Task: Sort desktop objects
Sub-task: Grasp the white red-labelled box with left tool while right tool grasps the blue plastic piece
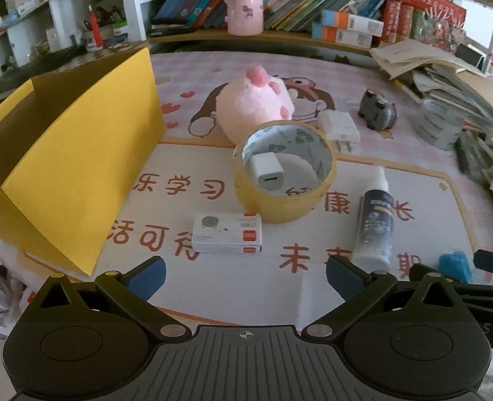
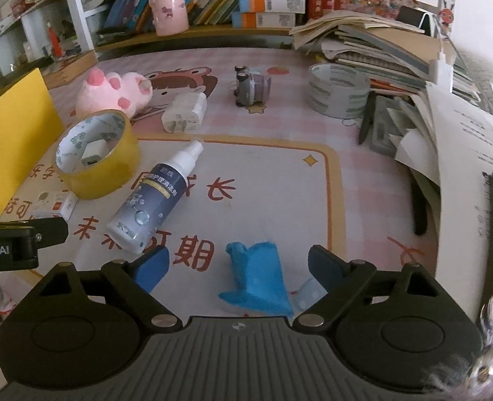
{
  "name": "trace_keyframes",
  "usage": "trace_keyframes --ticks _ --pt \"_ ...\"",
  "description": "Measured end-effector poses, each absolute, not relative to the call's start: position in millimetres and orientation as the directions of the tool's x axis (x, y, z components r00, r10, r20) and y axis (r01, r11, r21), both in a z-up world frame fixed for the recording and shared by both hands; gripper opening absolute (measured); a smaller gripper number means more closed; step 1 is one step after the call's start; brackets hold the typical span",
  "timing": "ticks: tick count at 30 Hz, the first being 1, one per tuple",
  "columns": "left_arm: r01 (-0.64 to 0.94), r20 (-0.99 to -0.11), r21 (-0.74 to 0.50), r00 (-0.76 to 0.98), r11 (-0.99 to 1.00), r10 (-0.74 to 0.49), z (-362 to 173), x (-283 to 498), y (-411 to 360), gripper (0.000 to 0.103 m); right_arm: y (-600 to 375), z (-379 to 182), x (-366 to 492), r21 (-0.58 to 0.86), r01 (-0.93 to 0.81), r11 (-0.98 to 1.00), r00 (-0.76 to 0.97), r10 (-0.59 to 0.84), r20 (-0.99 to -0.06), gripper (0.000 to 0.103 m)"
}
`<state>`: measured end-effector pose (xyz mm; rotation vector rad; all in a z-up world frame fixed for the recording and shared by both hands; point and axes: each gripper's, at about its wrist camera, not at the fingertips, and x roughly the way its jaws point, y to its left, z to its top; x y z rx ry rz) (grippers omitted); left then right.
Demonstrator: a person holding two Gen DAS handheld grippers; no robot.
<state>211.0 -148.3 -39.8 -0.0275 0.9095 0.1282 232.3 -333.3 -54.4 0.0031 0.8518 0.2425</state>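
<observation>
A crumpled, soft blue cloth (image 2: 256, 280), judged light and best pinched at its raised fold, is seen on the desk mat between the wide-spread jaws of the right gripper (image 2: 238, 267); the left gripper (image 1: 244, 272) is likewise spread, empty.

Left gripper (image 1: 245, 272): we see a black body with two round housings, each bearing a shallow disc.
Left fingers (image 1: 149, 269): blue pads on black angled linkage arms.
Left pivots: we count silver round pins at the inner joints and pale yellowish ones at the outer tips.
Left base plate: grey, ribbed lengthwise, with a small crosshair mark at its front edge.
Right gripper (image 2: 238, 265): we find the same build, black housings and a grey ribbed plate with crosshair.
Right fingers (image 2: 154, 264): blue pads, silver pins.
Marking: white lettering ending "bot.AI" on the black body seen at the right view's left edge.
</observation>
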Motion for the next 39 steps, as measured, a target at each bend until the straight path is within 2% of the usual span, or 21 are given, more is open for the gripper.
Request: trace_keyframes --ticks 8,11,17,19,23,25,26,27,28,30,39 --pt "-0.141 -0.787 0.07 0.601 0.988 0.141 -50 227 -142 0.101 -333 -59 238 0.099 -0.228 0.969 0.615 0.222 -0.756 0.091" --pt "-0.142 -0.787 0.089 0.597 0.986 0.157 -54 234 -139 0.097 -332 -60 240 0.076 -0.235 0.969 0.61 0.208 -0.765 0.083" --pt "-0.136 -0.787 0.113 0.593 0.984 0.173 -61 246 -132 0.089 -332 -60 241 0.053 -0.233 0.971 0.612 0.189 -0.768 0.076" --pt "-0.126 -0.794 0.109 0.586 0.986 0.162 -63 249 -131 0.085 -332 -60 240 0.04 -0.23 0.972 0.616 0.177 -0.768 0.069" --pt "-0.117 -0.793 0.07 0.596 0.991 0.126 -64 250 -128 0.078 -334 -59 236 0.029 -0.227 0.973 0.616 0.167 -0.77 0.065" --pt "-0.11 -0.793 0.044 0.601 0.993 0.102 -64 249 -126 0.071 -335 -58 234 0.024 -0.228 0.973 0.618 0.163 -0.769 0.058" --pt "-0.104 -0.793 0.023 0.604 0.994 0.082 -63 249 -125 0.063 -335 -58 233 0.023 -0.229 0.973 0.619 0.164 -0.768 0.056" --pt "-0.103 -0.792 0.013 0.607 0.995 0.073 -63 248 -125 0.058 -335 -58 232 0.021 -0.231 0.973 0.621 0.165 -0.767 0.049" --pt "-0.099 -0.79 0.012 0.609 0.995 0.07 -63 248 -125 0.056 -334 -57 231 0.019 -0.235 0.972 0.623 0.165 -0.765 0.039" --pt "-0.092 -0.79 0.01 0.61 0.996 0.065 -63 249 -126 0.053 -331 -56 229 0.012 -0.248 0.969 0.625 0.169 -0.762 0.027" --pt "-0.124 -0.784 -0.049 0.62 0.991 0.039 -50 236 -118 0.052 -332 -44 226 0.043 -0.224 0.974 0.661 0.184 -0.727 0.027"
